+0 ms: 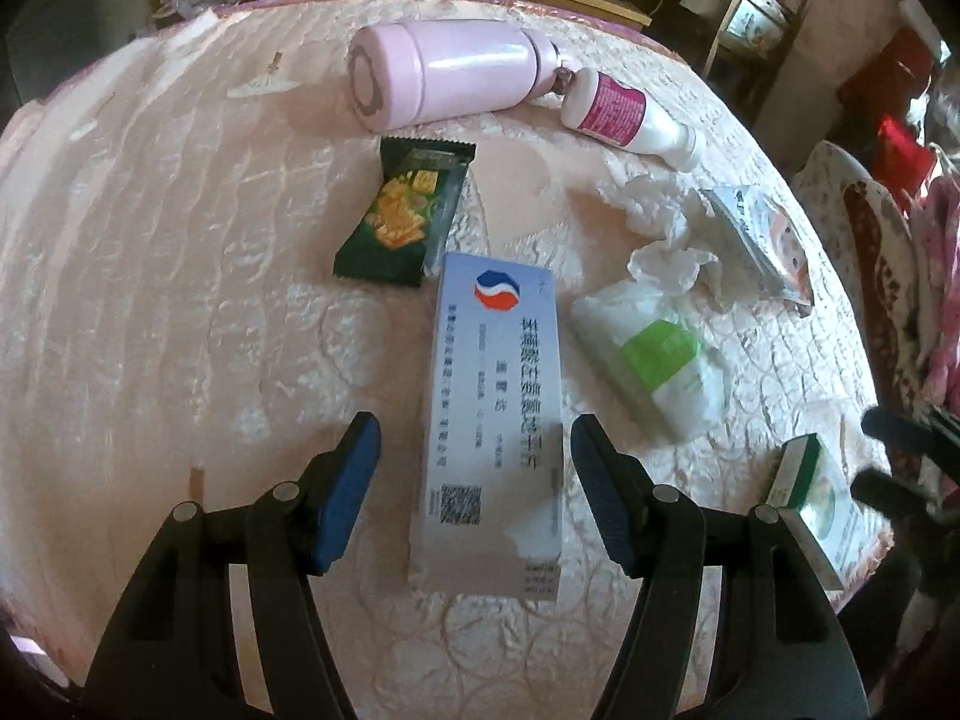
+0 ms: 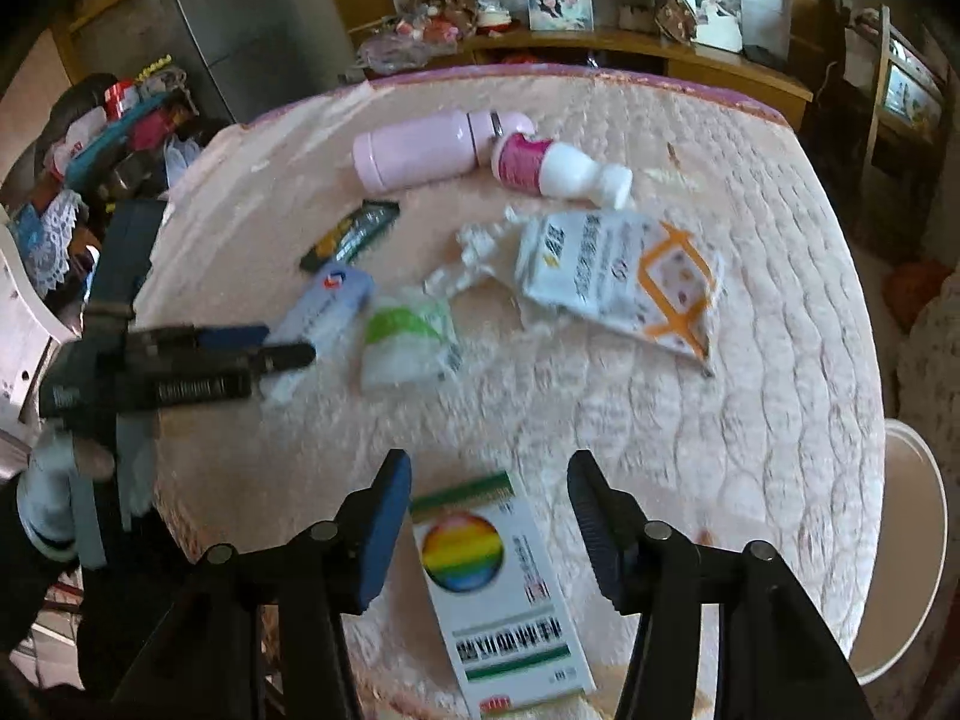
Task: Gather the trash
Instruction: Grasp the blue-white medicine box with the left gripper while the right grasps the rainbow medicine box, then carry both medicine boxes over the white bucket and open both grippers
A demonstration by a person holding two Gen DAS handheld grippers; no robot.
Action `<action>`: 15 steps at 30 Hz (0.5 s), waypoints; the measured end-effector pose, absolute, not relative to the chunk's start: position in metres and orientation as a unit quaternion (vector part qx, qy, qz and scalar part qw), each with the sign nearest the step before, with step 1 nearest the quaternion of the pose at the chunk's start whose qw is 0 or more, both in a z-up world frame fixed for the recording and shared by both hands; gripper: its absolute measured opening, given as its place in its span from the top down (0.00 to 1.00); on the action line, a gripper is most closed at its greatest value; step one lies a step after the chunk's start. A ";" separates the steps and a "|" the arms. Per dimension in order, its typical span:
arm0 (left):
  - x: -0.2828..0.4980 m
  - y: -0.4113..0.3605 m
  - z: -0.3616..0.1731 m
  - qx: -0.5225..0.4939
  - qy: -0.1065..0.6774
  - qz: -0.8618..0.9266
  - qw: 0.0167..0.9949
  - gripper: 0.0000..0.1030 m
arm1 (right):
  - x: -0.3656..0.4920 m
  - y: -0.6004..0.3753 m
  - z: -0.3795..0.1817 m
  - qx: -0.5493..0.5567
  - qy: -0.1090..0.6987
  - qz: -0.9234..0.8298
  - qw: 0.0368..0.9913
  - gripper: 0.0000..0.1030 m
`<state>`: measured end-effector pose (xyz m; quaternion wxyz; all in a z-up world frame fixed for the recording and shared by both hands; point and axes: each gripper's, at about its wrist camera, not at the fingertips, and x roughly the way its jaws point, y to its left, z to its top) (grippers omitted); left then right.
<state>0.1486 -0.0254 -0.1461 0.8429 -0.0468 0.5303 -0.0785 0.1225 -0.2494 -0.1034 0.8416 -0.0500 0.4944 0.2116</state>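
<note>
I am hovering my left gripper, jaws apart and empty, astride the pale blue box; its long axis is running straight ahead between them. My right gripper, also apart and holding nothing, is straddling the rainbow box at the tabletop's near edge.

Pink quilted table cover, flask, bottle, wrapper, boxes, tissues

Both black two-finger grippers tilt steeply downward with jaws parted and blue pads touching nothing, the left gripper spread a little wider than the right gripper (the left also shows, blurred, at the right camera's left edge).
</note>
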 end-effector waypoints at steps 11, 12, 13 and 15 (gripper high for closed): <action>0.159 -0.034 -0.150 -0.010 0.521 -0.063 0.851 0.55 | 0.097 -0.255 -0.150 -0.092 0.538 0.195 0.815 0.45; 0.157 -0.032 -0.149 -0.012 0.520 -0.063 0.852 0.56 | 0.096 -0.259 -0.150 -0.078 0.530 0.192 0.822 0.46; 0.156 -0.030 -0.148 -0.015 0.521 -0.063 0.851 0.56 | 0.096 -0.261 -0.149 -0.071 0.526 0.190 0.826 0.47; 0.148 -0.024 -0.142 -0.029 0.514 -0.065 0.855 0.56 | 0.094 -0.264 -0.144 -0.062 0.515 0.191 0.833 0.49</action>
